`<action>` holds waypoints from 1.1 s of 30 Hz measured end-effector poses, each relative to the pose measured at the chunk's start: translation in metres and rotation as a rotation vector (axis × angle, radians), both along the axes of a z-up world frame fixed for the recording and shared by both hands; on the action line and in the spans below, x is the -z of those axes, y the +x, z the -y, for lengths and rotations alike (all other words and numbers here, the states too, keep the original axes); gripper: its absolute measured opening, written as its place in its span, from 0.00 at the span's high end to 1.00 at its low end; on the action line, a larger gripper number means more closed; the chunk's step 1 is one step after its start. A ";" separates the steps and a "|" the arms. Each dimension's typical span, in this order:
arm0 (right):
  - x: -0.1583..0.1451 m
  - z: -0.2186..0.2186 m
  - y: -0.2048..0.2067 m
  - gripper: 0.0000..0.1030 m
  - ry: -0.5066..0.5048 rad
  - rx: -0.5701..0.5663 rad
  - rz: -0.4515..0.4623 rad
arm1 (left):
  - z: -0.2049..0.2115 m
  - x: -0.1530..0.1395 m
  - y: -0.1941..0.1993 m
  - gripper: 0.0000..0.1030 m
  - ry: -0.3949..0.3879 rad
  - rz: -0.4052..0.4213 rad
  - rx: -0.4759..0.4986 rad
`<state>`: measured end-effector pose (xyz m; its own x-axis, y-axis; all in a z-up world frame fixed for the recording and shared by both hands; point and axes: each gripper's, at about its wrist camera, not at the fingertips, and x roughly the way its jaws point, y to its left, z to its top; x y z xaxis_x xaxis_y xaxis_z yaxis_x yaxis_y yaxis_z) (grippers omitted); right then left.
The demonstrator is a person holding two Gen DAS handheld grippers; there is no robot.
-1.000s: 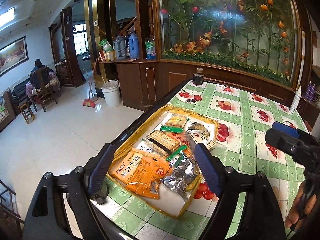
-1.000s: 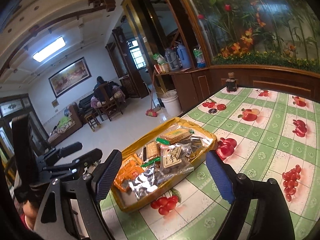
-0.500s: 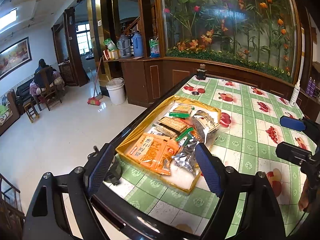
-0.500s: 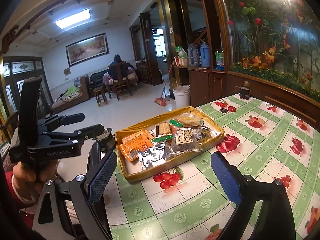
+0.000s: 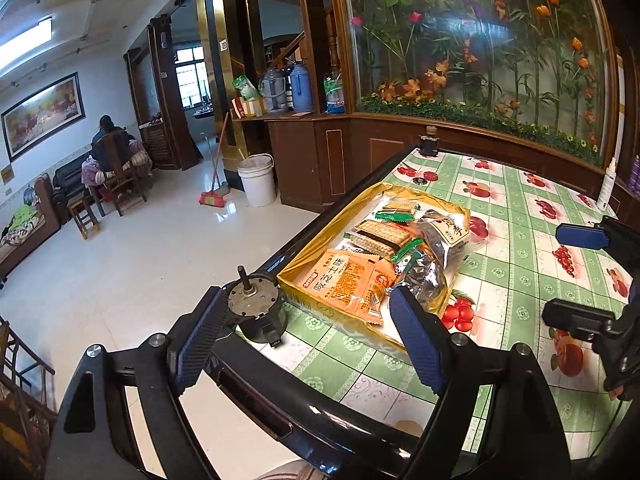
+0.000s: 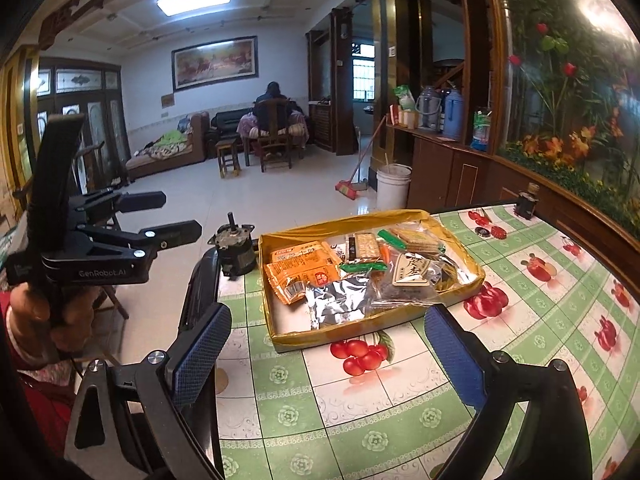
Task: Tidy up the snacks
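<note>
A yellow tray (image 5: 304,246) (image 6: 340,332) full of snack packets sits near the table's edge. It holds an orange packet (image 5: 344,280) (image 6: 298,266), a silver foil bag (image 5: 424,278) (image 6: 336,300), cracker packs (image 5: 378,236) (image 6: 414,238) and green sticks (image 5: 406,250). My left gripper (image 5: 308,338) is open and empty, pulled back short of the tray; it also shows in the right wrist view (image 6: 180,216). My right gripper (image 6: 328,352) is open and empty, in front of the tray; it also shows in the left wrist view (image 5: 580,276).
A small metal motor (image 5: 254,306) (image 6: 236,248) stands at the table corner beside the tray. The table has a green fruit-print cloth (image 5: 516,248) (image 6: 520,320). A dark jar (image 5: 428,144) stands at the far end, with a white bottle (image 5: 606,184) to the right.
Both grippers have drawn back from the tray toward the table's near edge. The tray looks smaller, and the motor at the corner has come into view.
</note>
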<state>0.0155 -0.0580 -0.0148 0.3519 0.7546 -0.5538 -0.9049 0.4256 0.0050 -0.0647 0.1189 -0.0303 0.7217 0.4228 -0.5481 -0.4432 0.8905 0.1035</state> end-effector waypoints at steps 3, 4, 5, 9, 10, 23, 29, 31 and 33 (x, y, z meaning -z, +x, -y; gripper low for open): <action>0.004 -0.007 -0.003 0.05 -0.016 -0.029 0.011 | 0.000 0.000 -0.002 0.19 0.005 0.004 0.002; 0.005 -0.009 -0.005 0.05 -0.024 -0.037 0.019 | 0.001 0.000 -0.002 0.19 0.008 0.005 0.003; 0.006 -0.011 -0.007 0.05 -0.033 -0.041 0.029 | 0.001 -0.001 -0.003 0.19 0.010 0.007 0.004; 0.008 -0.016 -0.012 0.05 -0.058 -0.060 0.059 | 0.001 -0.002 -0.007 0.19 0.008 0.014 0.005; 0.009 -0.017 -0.012 0.05 -0.060 -0.066 0.062 | 0.001 -0.003 -0.008 0.19 0.006 0.016 0.006; 0.012 -0.020 -0.010 0.05 -0.054 -0.084 0.064 | 0.002 -0.002 -0.017 0.19 0.026 0.011 0.006; 0.012 -0.026 -0.013 0.05 -0.058 -0.099 0.077 | 0.001 -0.003 -0.023 0.19 0.054 0.035 -0.003; 0.012 -0.028 -0.014 0.05 -0.055 -0.106 0.079 | 0.003 -0.005 -0.025 0.19 0.074 0.050 -0.005; 0.012 -0.031 -0.013 0.05 -0.052 -0.112 0.076 | 0.003 -0.006 -0.026 0.19 0.085 0.057 -0.004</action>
